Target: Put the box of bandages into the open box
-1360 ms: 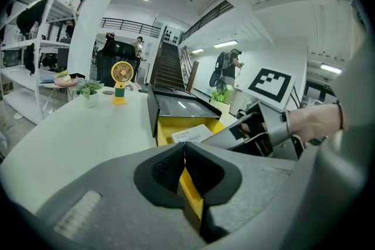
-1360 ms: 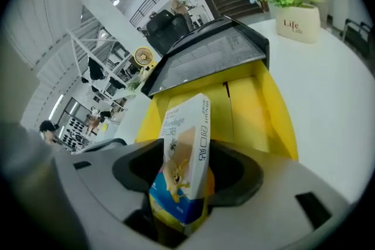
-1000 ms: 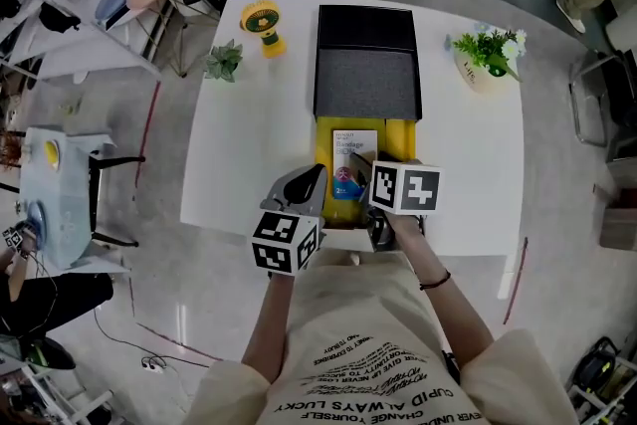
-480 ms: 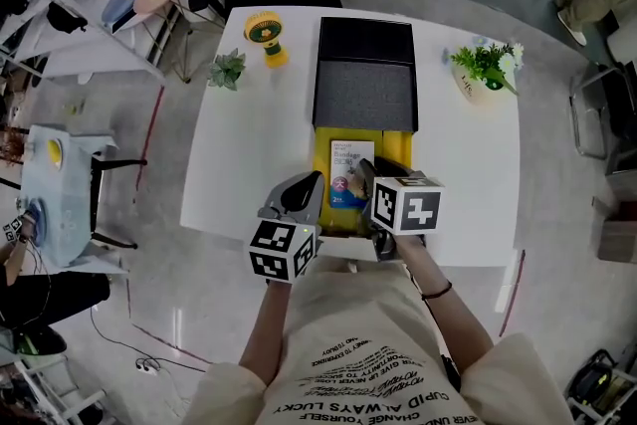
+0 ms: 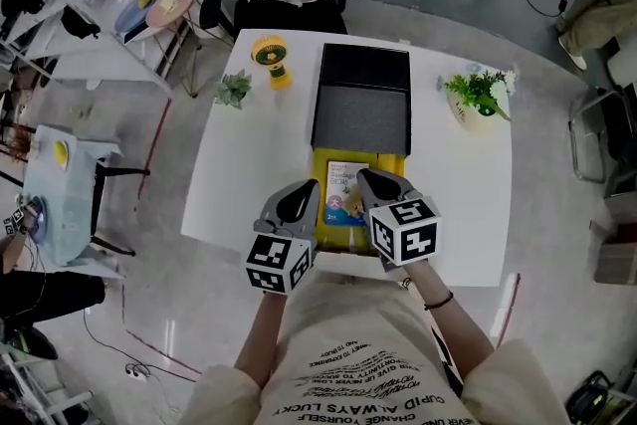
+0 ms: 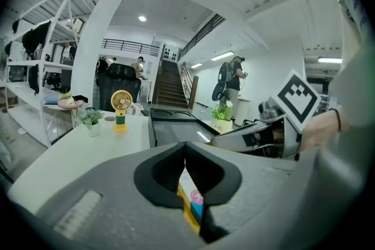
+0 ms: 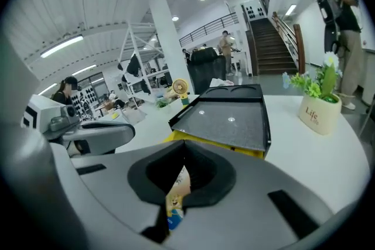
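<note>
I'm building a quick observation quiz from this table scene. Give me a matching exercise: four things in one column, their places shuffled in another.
Things:
1. bandage box
2. yellow fan
3. white-potted plant
4. black lid

Places:
A. far right part of the table
B. inside the yellow box
C. far left part of the table, beside a small green plant
D. swung open beyond the yellow box

Pairs: 1-B, 2-C, 3-A, 4-D

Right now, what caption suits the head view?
Bandage box in the open yellow box; left gripper shut, right gripper just closed, both over its near edge.
</note>
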